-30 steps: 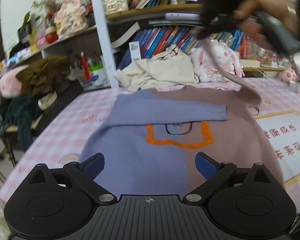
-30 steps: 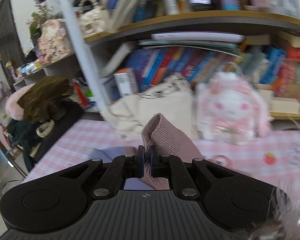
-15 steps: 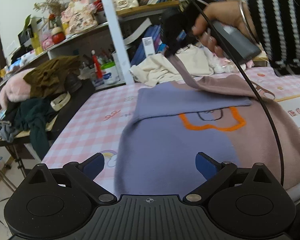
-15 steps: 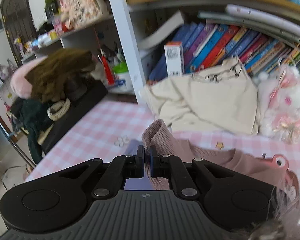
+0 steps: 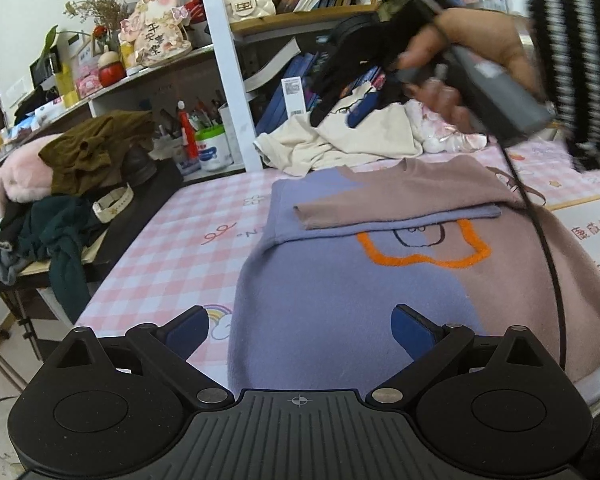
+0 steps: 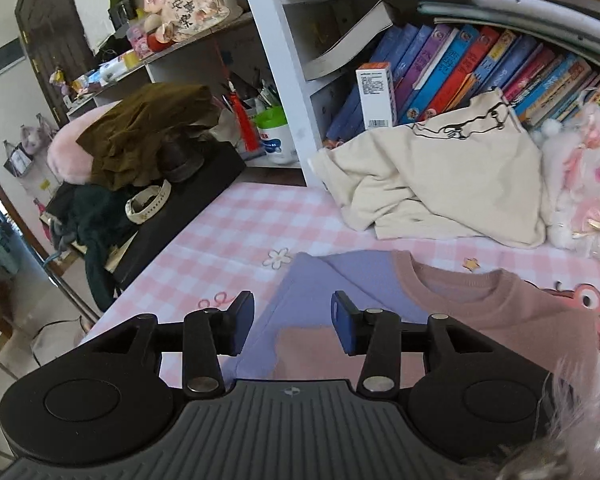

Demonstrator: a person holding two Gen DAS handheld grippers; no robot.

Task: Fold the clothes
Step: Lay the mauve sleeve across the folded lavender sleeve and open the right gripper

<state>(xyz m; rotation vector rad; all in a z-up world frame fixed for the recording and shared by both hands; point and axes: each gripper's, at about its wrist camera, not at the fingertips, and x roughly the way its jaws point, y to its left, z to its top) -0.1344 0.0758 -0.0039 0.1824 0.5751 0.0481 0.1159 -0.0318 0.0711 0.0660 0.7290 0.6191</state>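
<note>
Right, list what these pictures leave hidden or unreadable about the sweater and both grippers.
- Sweater hem: left wrist view, covered by the left gripper body.
- Sweater's right side: cut off by the frame edge and the person's arm in the left wrist view.
- Mauve sleeve cuff: right wrist view, partly behind the right gripper.
- Right gripper in the left wrist view: motion-blurred; jaws unreadable there.

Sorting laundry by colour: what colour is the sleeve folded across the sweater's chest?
Dusty pink sleeve, lying over the lilac one; clearest in the left wrist view.
</note>
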